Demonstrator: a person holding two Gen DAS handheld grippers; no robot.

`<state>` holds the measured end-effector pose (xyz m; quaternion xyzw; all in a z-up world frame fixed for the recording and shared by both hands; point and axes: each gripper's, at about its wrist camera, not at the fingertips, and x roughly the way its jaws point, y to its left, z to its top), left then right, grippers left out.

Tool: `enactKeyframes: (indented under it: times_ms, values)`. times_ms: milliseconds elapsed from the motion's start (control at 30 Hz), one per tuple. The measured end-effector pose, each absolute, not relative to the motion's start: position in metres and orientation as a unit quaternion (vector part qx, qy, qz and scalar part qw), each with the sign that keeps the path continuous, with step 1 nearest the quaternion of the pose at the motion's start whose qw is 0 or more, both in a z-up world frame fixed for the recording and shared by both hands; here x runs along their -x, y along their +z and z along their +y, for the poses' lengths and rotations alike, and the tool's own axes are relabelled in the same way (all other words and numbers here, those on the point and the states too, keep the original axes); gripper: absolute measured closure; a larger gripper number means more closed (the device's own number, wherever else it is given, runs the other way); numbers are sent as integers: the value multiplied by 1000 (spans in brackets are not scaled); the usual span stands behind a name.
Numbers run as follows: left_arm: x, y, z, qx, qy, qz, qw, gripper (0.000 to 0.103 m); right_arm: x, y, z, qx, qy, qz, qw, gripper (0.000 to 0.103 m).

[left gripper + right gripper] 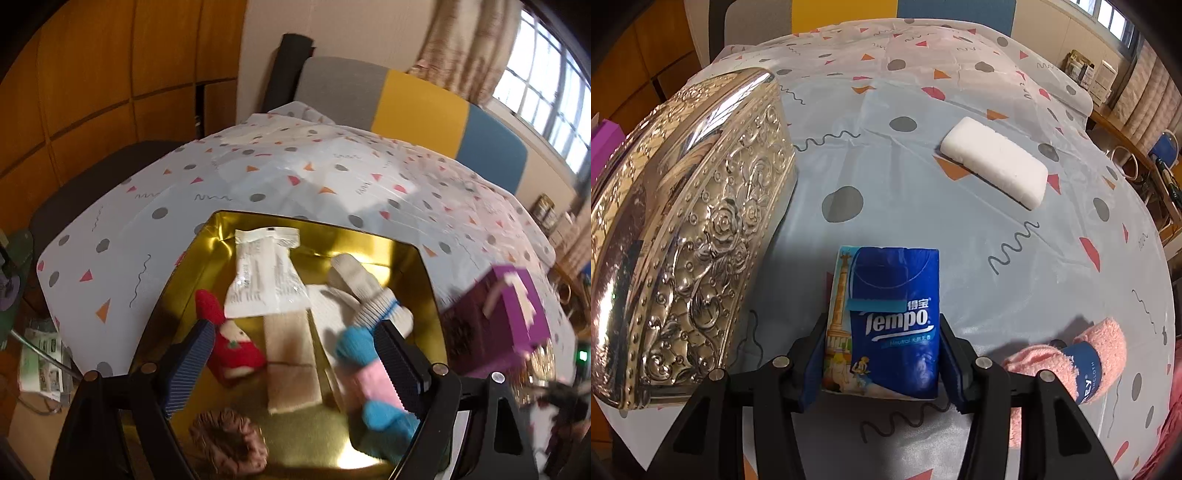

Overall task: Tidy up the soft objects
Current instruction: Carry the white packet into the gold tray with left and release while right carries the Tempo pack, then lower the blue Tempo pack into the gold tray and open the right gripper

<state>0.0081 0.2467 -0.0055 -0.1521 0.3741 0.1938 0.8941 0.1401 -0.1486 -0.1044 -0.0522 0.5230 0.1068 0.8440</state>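
In the left wrist view my left gripper (295, 354) is open above a gold-lined tin box (410, 266). Inside lie a red knitted toy (236, 347), a white plastic packet (266, 277), a beige cloth strip (291, 365), a white sock (365, 288), a blue and pink sock (373, 384) and a brown fuzzy item (229, 443). In the right wrist view my right gripper (882, 354) is shut on a blue Tempo tissue pack (890, 321) above the table. A white sponge (995, 160) lies further away. A pink cloth (1075, 362) with a blue band lies to the right.
The embossed silver side of the tin (698, 236) stands left of the tissue pack. A purple box (506, 317) is right of the tin in the left wrist view. The patterned tablecloth (923, 229) covers the table. A striped chair back (417, 107) is behind the table.
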Motion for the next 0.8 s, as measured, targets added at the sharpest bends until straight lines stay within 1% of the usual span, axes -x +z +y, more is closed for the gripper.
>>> enactKeyframes:
  times_ms: [167, 367, 533, 733, 800]
  values:
    - [6, 4, 228, 121, 181, 356, 909, 11, -144, -95, -157, 35, 97, 506, 856, 50]
    - [9, 5, 219, 114, 165, 356, 913, 11, -146, -66, -181, -17, 66, 468, 881, 50]
    - [12, 4, 214, 112, 155, 354, 916, 11, -142, -23, -180, -29, 71, 426, 901, 50]
    - [16, 0, 217, 120, 153, 356, 914, 11, -124, 43, -139, -15, 136, 363, 922, 50]
    - [16, -1, 219, 123, 150, 358, 914, 11, -116, 57, -121, -9, 164, 349, 923, 50]
